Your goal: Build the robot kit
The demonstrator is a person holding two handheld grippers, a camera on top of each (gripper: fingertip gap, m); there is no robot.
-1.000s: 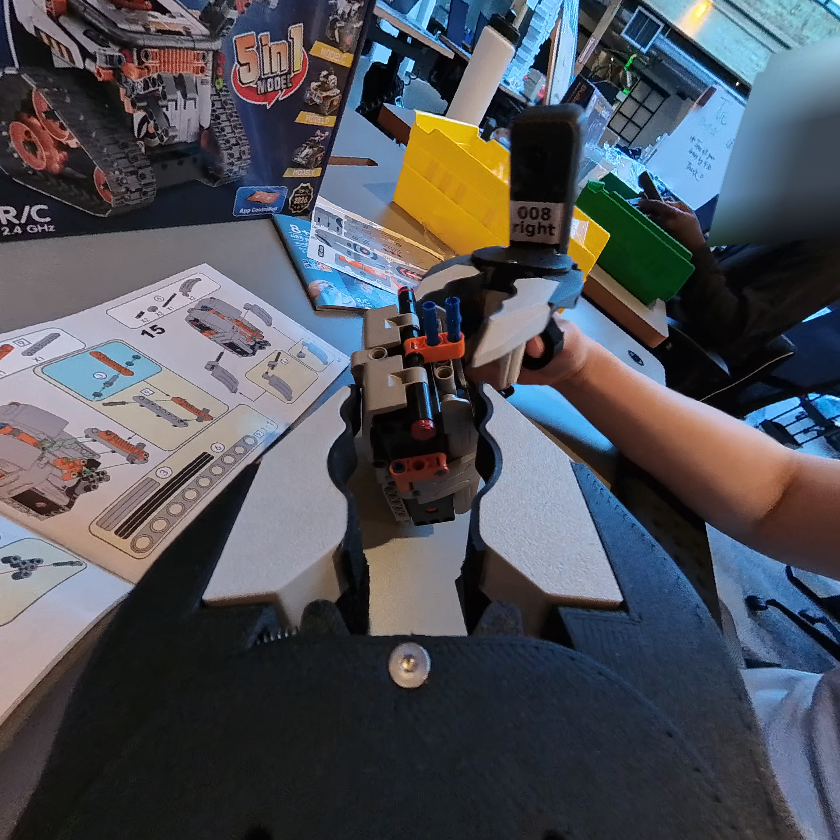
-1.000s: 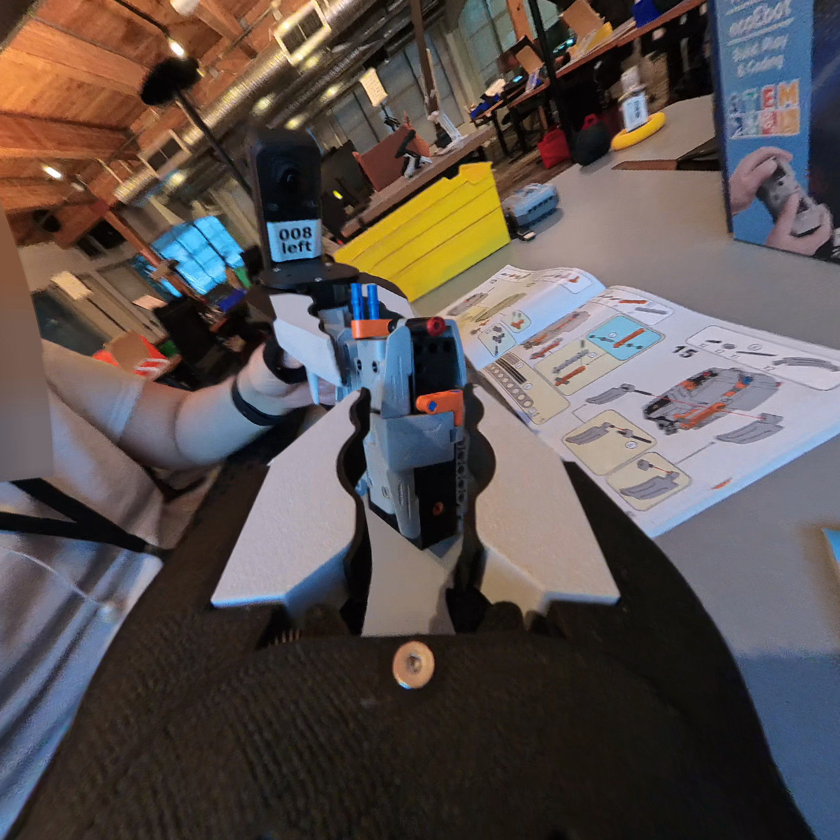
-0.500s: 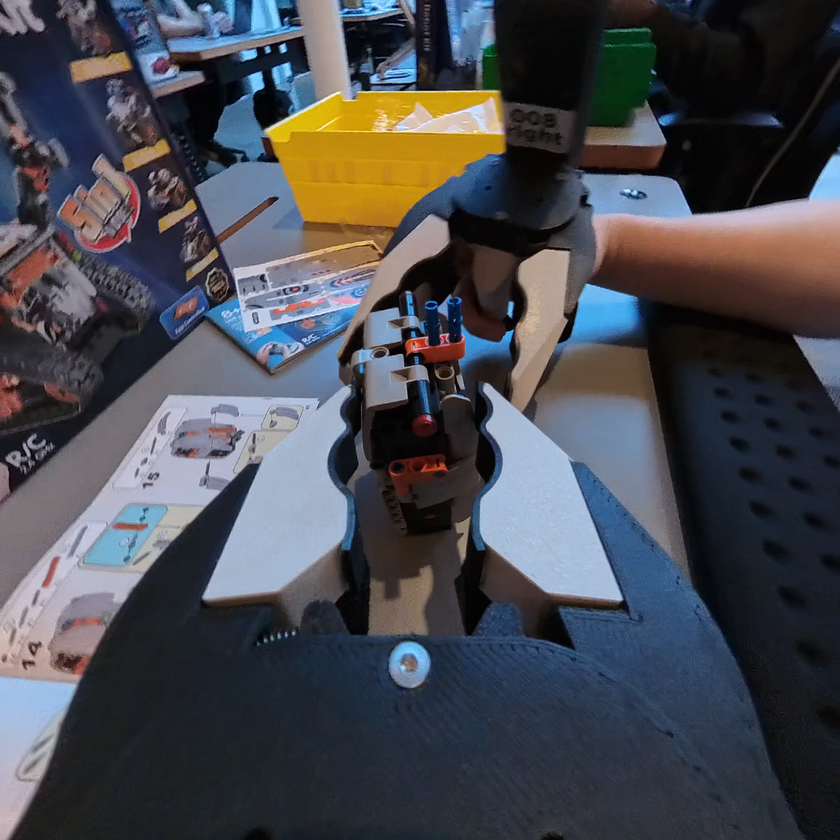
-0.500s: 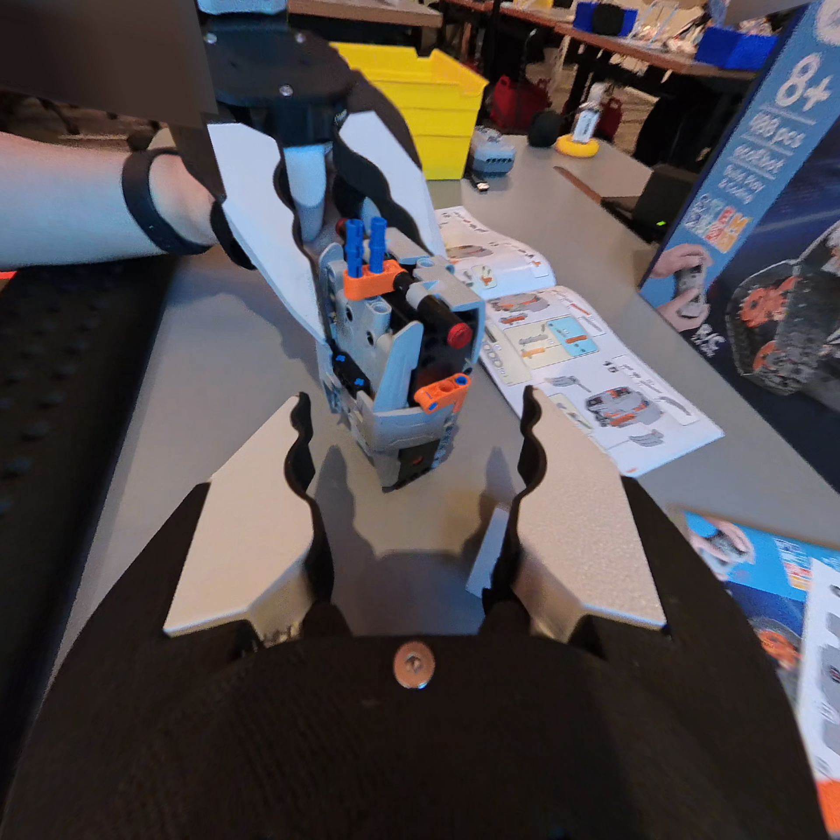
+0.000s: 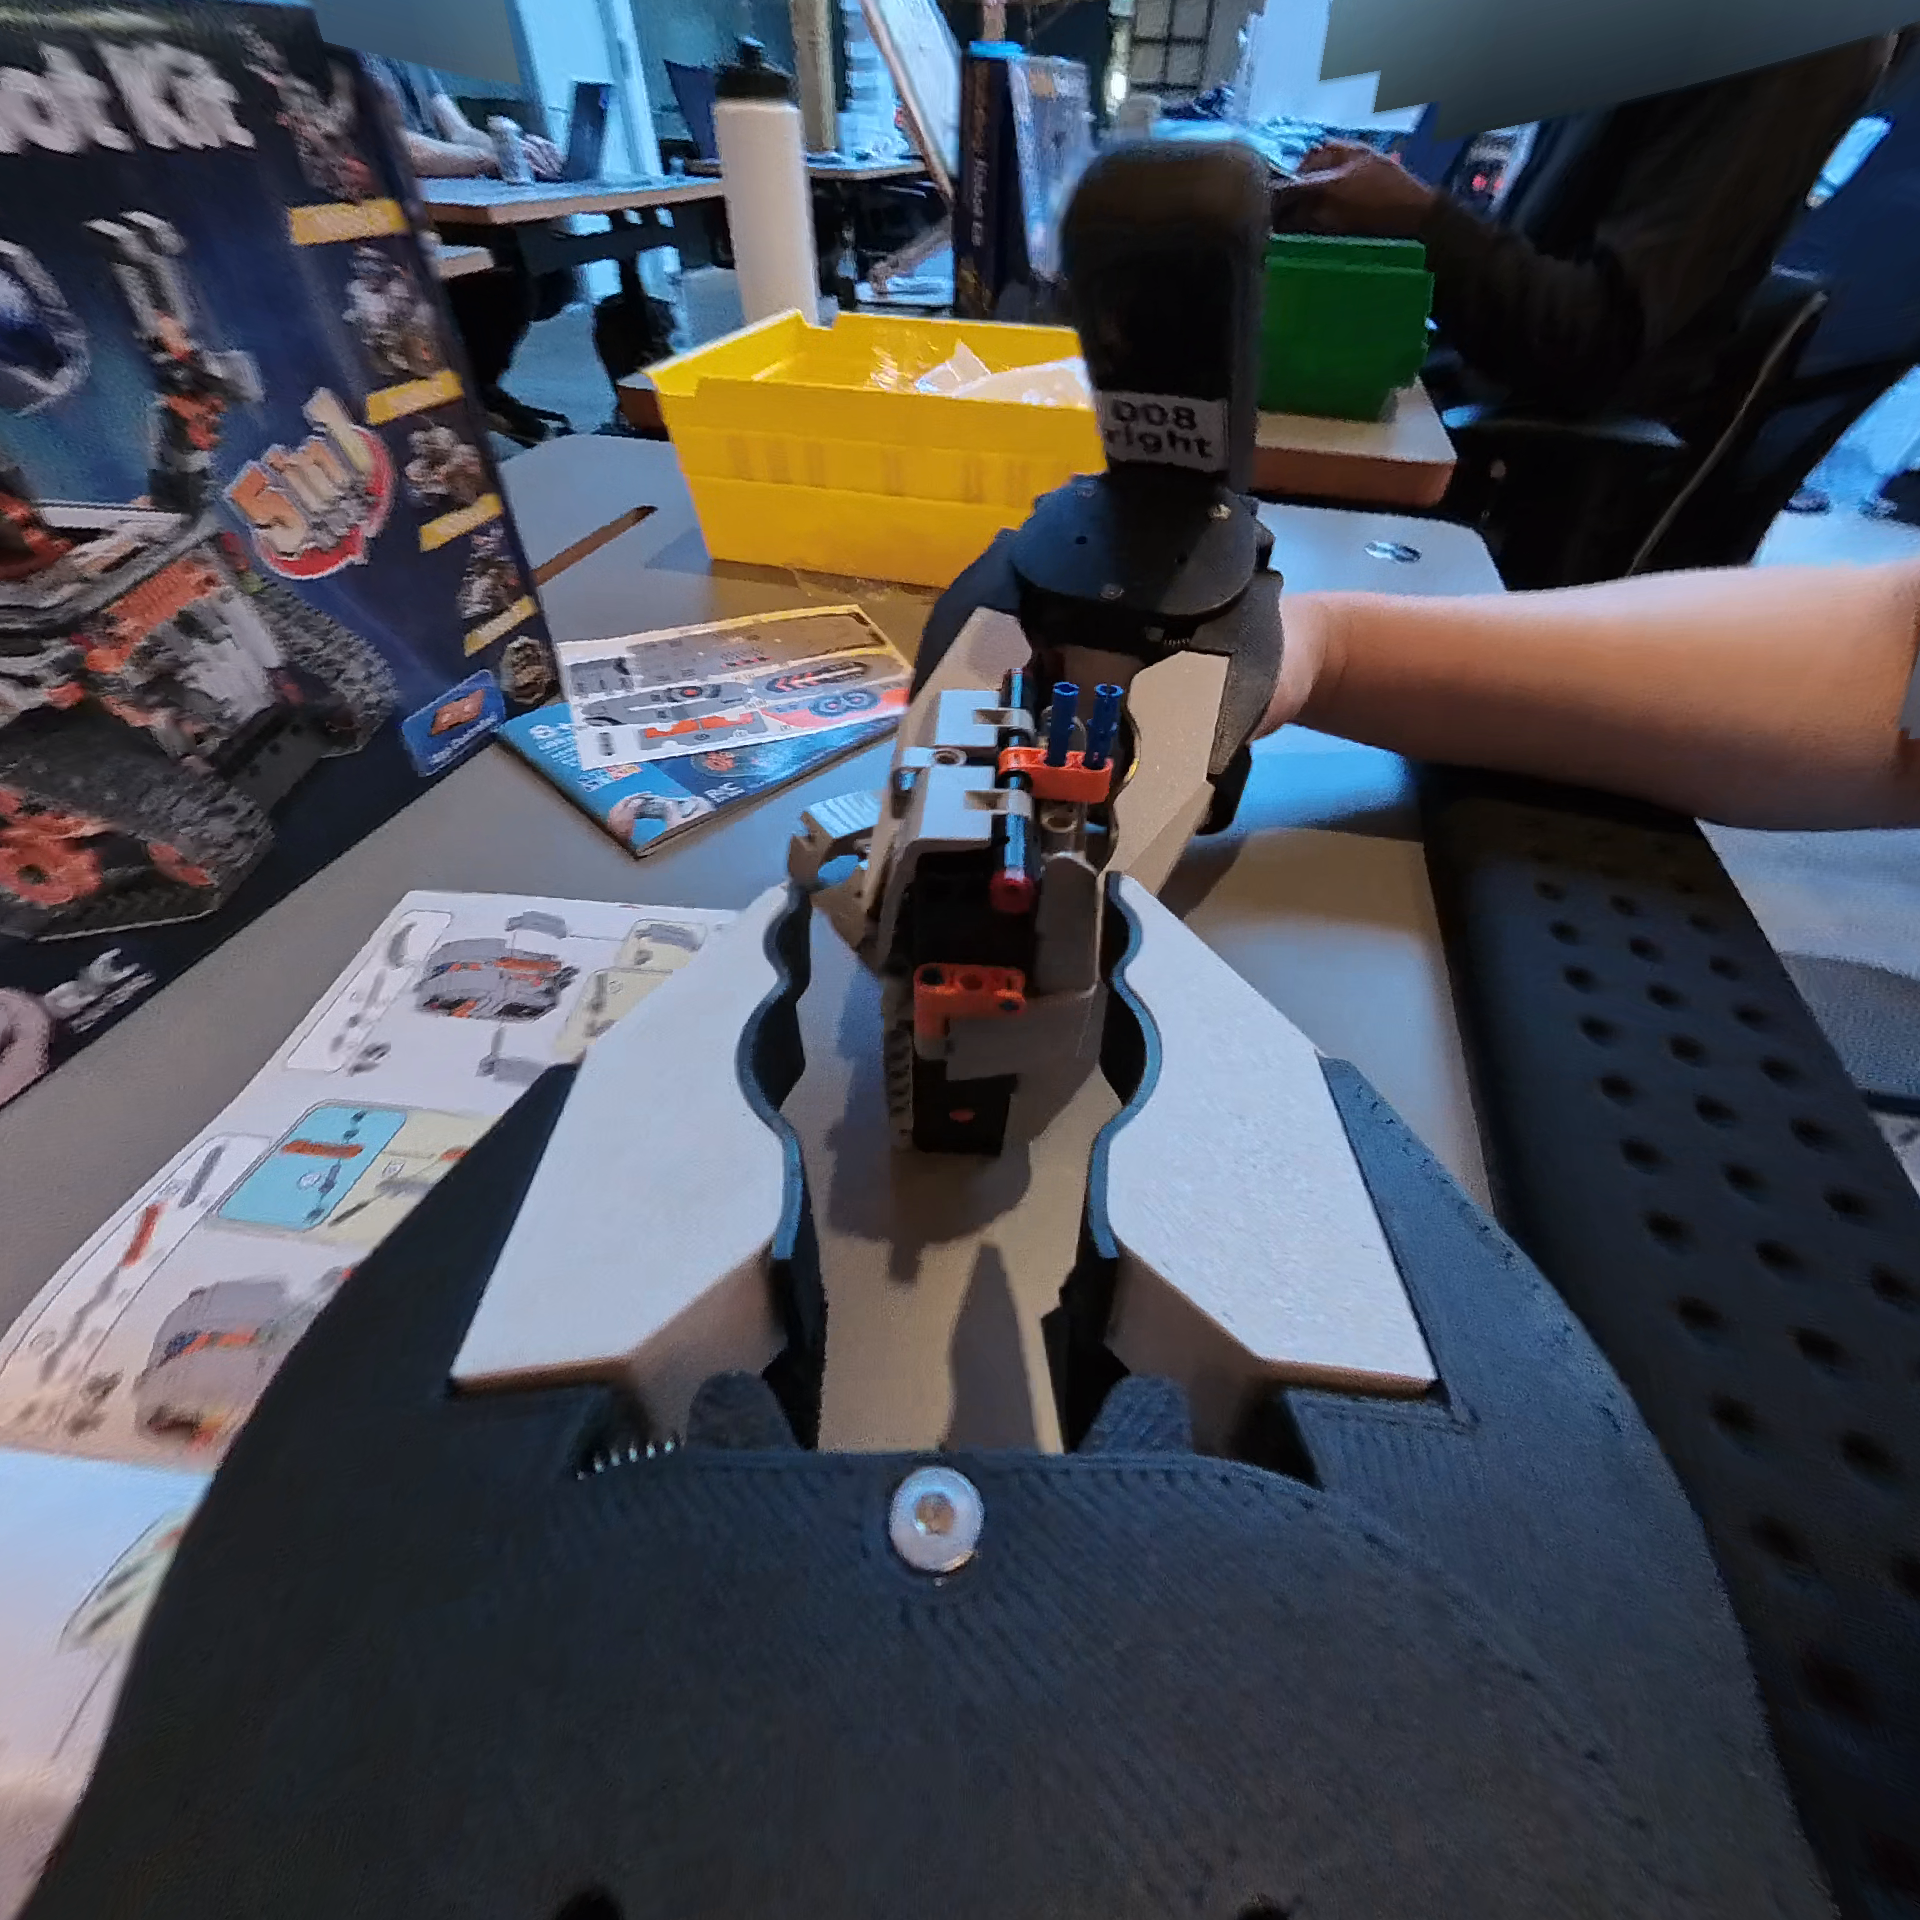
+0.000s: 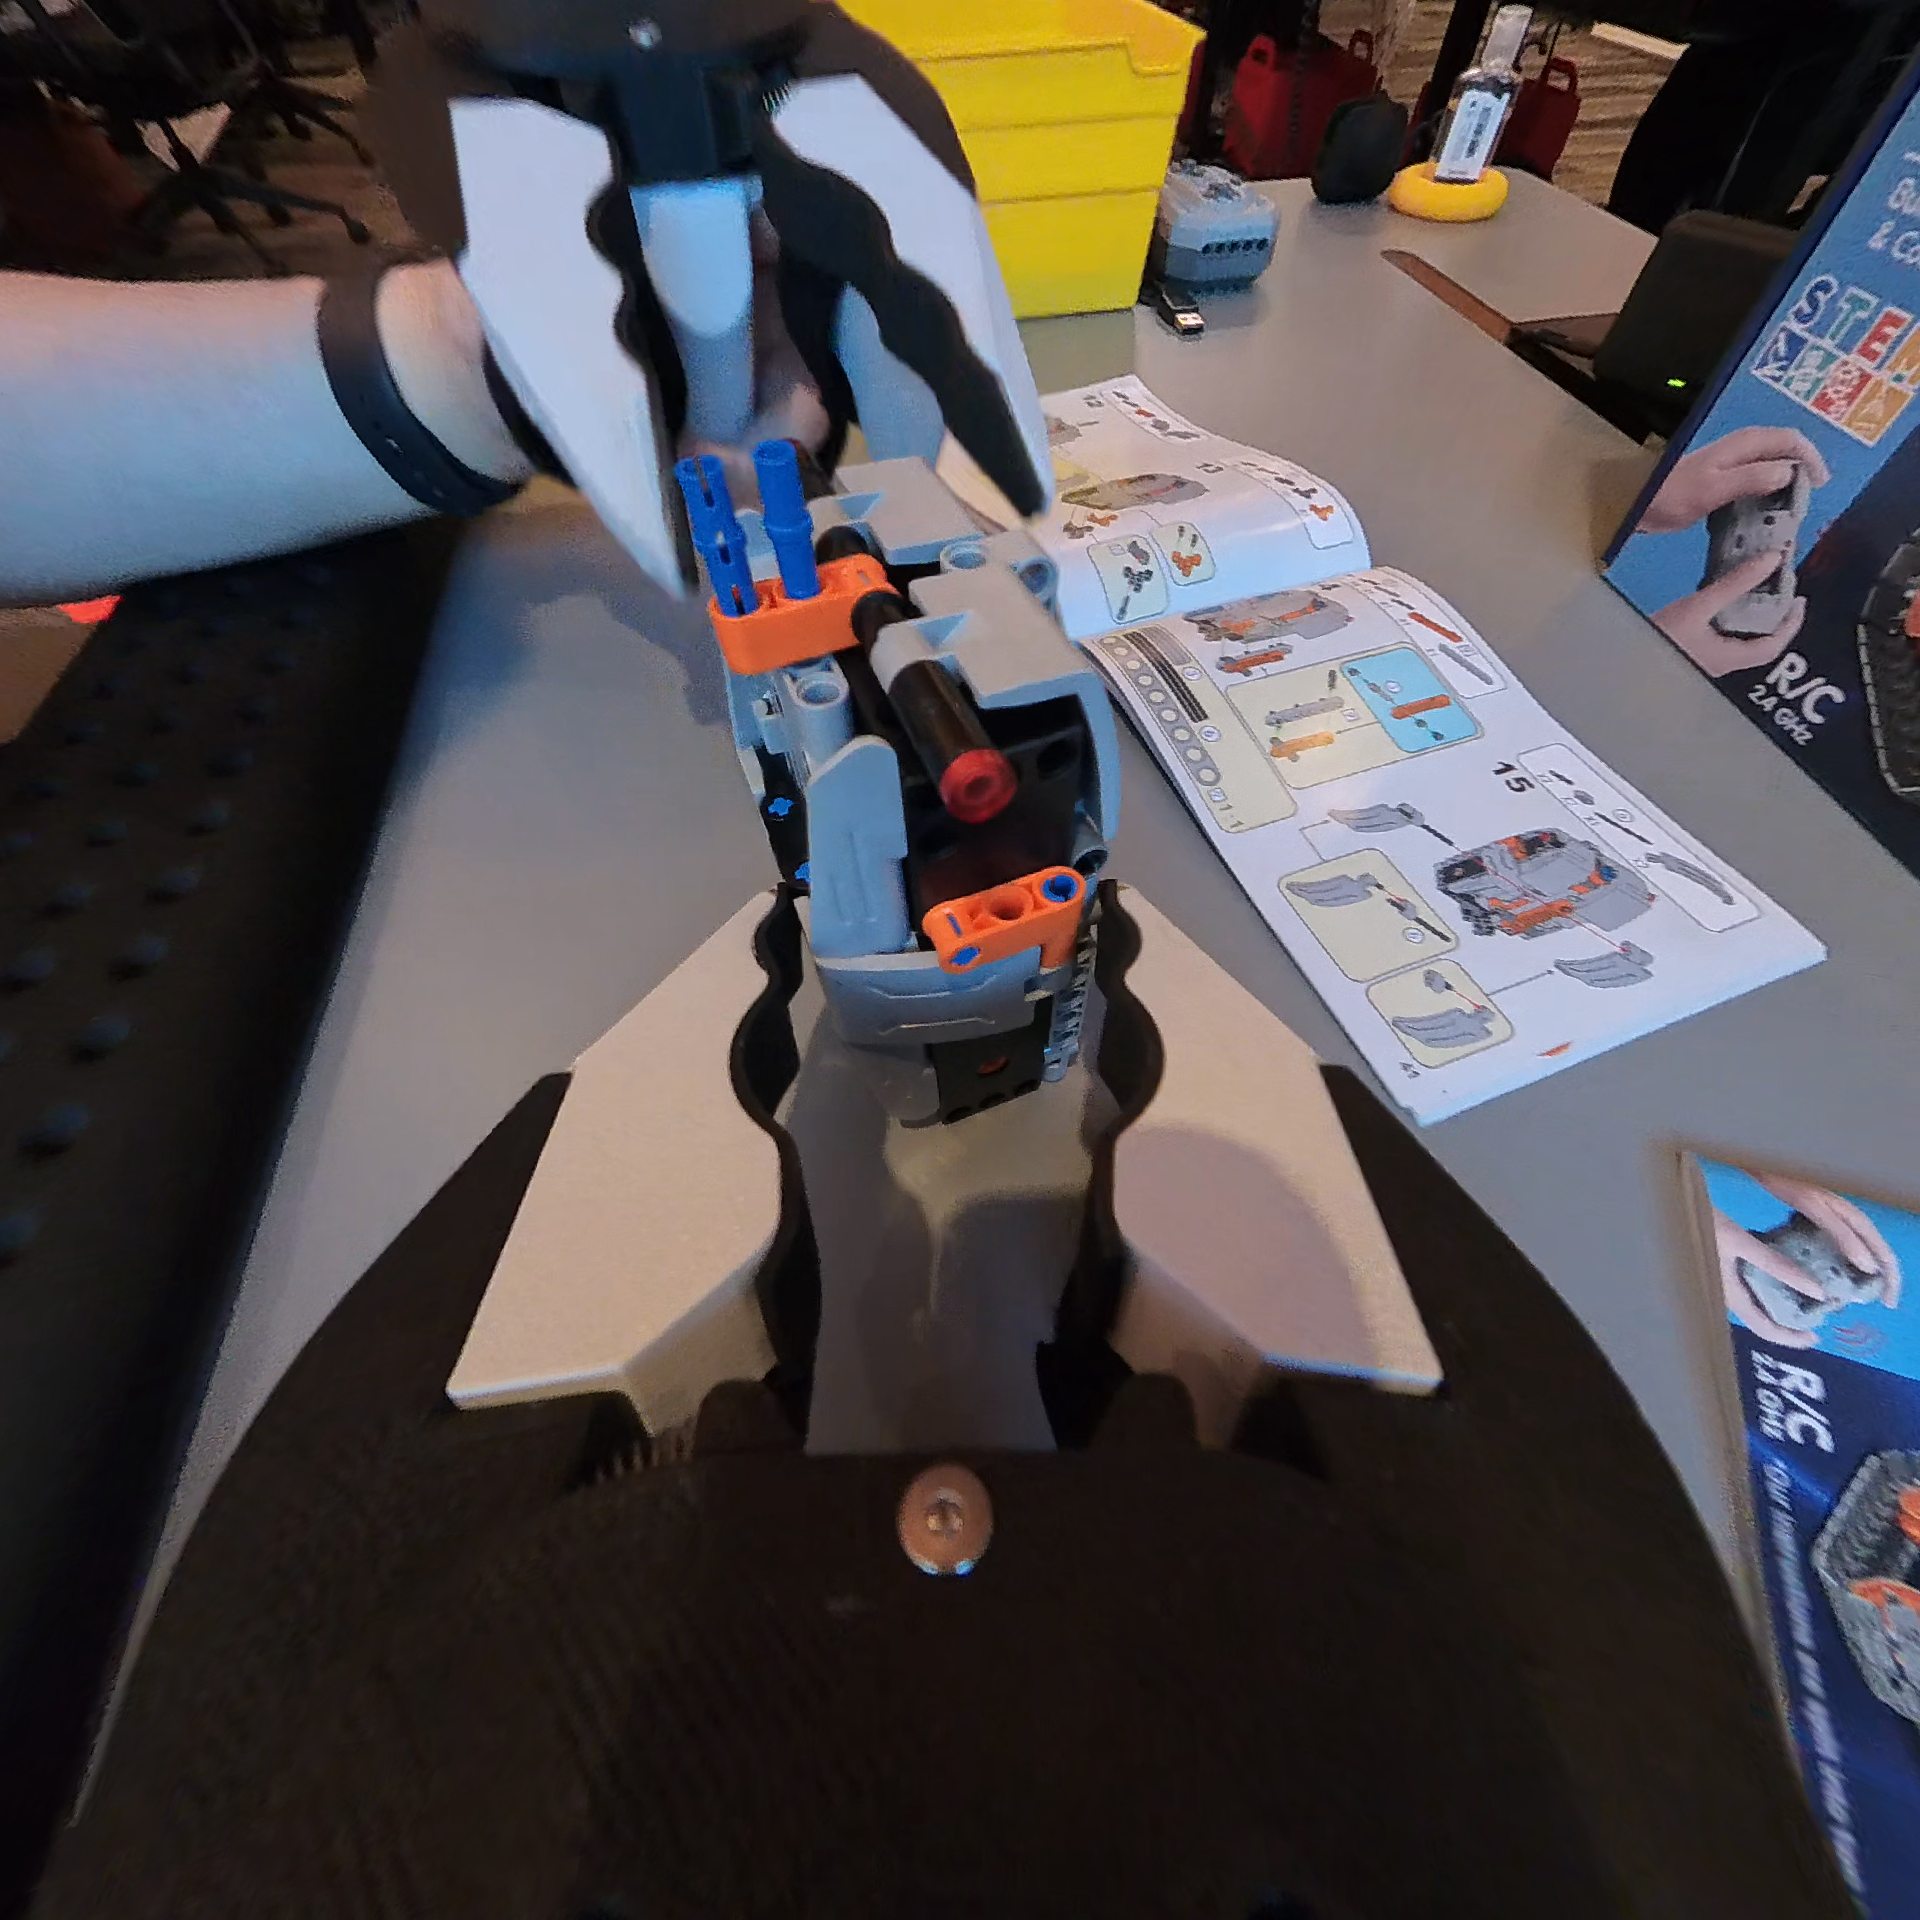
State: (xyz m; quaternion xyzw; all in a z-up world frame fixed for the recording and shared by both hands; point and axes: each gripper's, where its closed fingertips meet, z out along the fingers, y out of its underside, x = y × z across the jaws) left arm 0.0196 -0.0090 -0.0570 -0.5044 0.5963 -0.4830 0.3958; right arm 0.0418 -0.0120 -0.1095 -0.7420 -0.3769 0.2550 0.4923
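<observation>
Toy box: a tall dark-blue cardboard box (image 5: 208,540) printed with a tracked vehicle stands at the far left of the grey table (image 5: 1340,966).
Instruction booklet: an open white paper booklet (image 5: 343,1101) lies flat on the table, left of the left claw.
Left claw: the left claw (image 5: 951,997) has its jaws parted; the right finger (image 5: 1195,1091) appears to touch the model's side, the left one stands clear of it.
Brick model: a grey, black and orange plastic brick assembly (image 5: 977,925) with two blue pins on top stands upright on the table between both claws.
Right claw: the right claw (image 6: 945,997) sits close about the model's (image 6: 925,790) lower end, though a firm grip cannot be told.
Yellow bin: a yellow plastic tray (image 5: 883,457) sits at the far side of the table.
</observation>
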